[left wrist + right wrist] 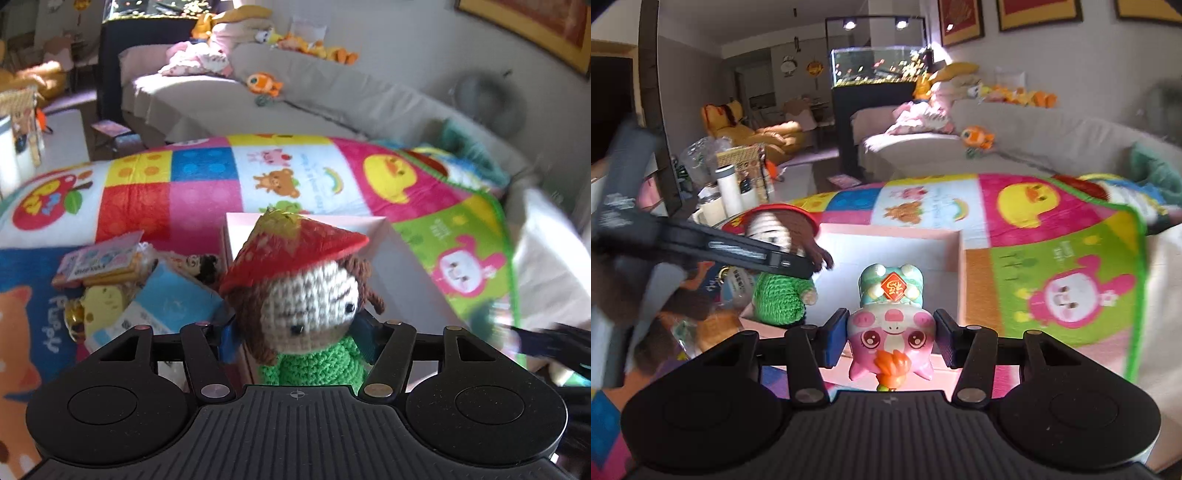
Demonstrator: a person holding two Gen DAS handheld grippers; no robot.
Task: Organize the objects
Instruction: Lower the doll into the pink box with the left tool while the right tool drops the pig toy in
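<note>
Left gripper (pixel 297 332) clamps crochet doll (pixel 303 295) (red hat); right gripper (pixel 891 336) clamps pig figurine (pixel 890 332)

Daylight fell bright across the far sofa (pixel 221 92) and blanket (pixel 1015 206); fisheye bending curved the edges, and motion blur smeared the right margins.

Box (pixel 886 251) sits on the play mat (pixel 1052 229), near-centre. Left claw (pixel 297 332) has the crochet doll (pixel 303 295) between its fingers, over the box's left edge. Right claw (pixel 890 332) has the pig figurine (pixel 890 325) between its fingers, over the box's near edge, right of the doll. Clutter pile (pixel 122 280) on the mat left of the box. Sofa (pixel 332 99) far behind the mat, plush toys (pixel 264 83) on it.
</note>
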